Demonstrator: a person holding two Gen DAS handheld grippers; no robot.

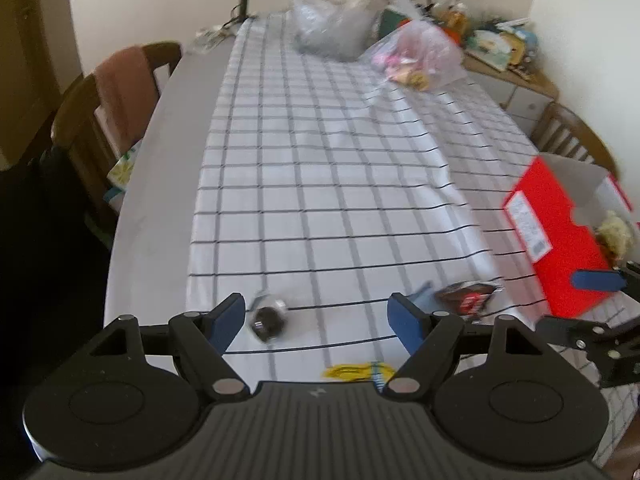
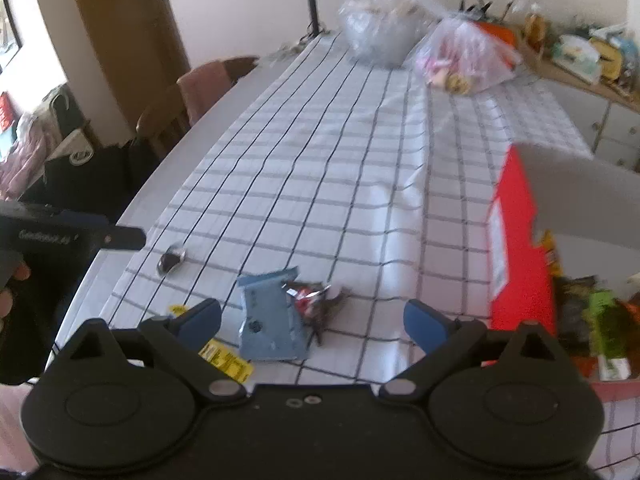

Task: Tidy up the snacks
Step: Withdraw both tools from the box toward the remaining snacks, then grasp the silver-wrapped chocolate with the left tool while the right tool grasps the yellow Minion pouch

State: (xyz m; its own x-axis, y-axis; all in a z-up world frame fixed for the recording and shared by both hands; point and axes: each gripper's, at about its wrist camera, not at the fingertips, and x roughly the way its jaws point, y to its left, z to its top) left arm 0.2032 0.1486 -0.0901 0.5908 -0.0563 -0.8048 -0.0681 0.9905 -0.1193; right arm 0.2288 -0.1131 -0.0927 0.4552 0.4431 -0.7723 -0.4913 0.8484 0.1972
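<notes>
Both grippers hang over the checked tablecloth (image 1: 320,160), jaws apart and empty. Under the right gripper (image 2: 312,320) lies a pale blue foil snack packet (image 2: 270,320), touching a dark red-and-brown wrapper (image 2: 316,298); the red cardboard box (image 2: 516,248) stands just to the right. Near the left gripper (image 1: 316,316) sits a small dark clear-wrapped sweet (image 1: 268,318). That packet looks light, crinkly and slippery: best pinched across its flat middle, gently.
</notes>
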